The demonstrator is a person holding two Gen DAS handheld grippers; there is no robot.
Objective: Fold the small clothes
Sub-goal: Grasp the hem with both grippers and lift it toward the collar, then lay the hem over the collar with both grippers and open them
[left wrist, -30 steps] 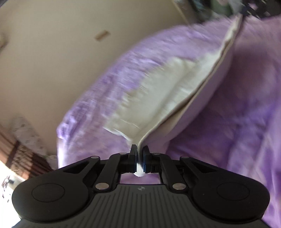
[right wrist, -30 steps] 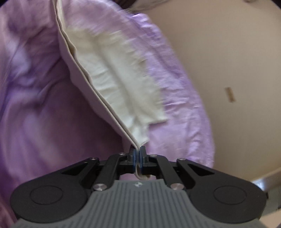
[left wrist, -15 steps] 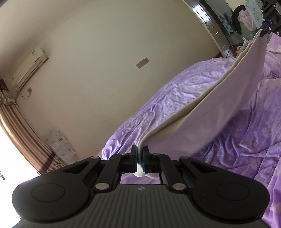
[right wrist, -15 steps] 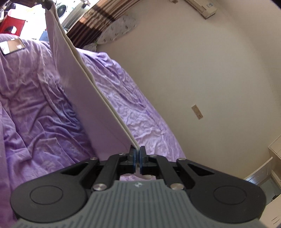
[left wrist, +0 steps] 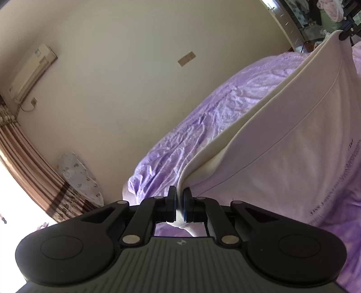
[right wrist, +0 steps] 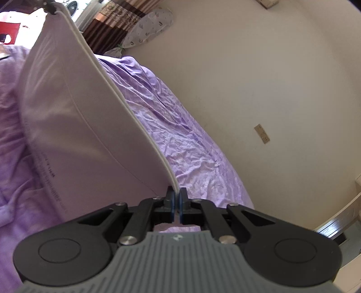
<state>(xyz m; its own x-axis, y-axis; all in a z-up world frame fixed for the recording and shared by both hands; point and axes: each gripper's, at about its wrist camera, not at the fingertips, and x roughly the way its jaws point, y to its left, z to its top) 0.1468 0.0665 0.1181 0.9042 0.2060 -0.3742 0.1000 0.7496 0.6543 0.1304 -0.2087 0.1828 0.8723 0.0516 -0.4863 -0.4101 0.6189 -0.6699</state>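
A white garment with small printed text (left wrist: 293, 144) hangs stretched between my two grippers above a purple bed. My left gripper (left wrist: 179, 196) is shut on one corner of its doubled edge. My right gripper (right wrist: 176, 193) is shut on the other corner; the garment (right wrist: 74, 126) runs up and left from it. In the left wrist view the right gripper (left wrist: 346, 37) shows at the far top right, pinching the cloth. In the right wrist view the left gripper (right wrist: 48, 5) shows at the top left. The garment's lower part hangs toward the sheet.
The bed has a wrinkled purple sheet (left wrist: 203, 126), which also shows in the right wrist view (right wrist: 180, 144). A cream wall (left wrist: 124, 67) stands behind it, with an air conditioner (left wrist: 31, 72) and striped curtains (left wrist: 29, 171). A wooden bed frame edge (right wrist: 336, 220) is at the right.
Both grippers have lifted the garment off the bed and pulled it taut. It lay crumpled on the sheet a second ago; now it hangs flat, its printed face showing.
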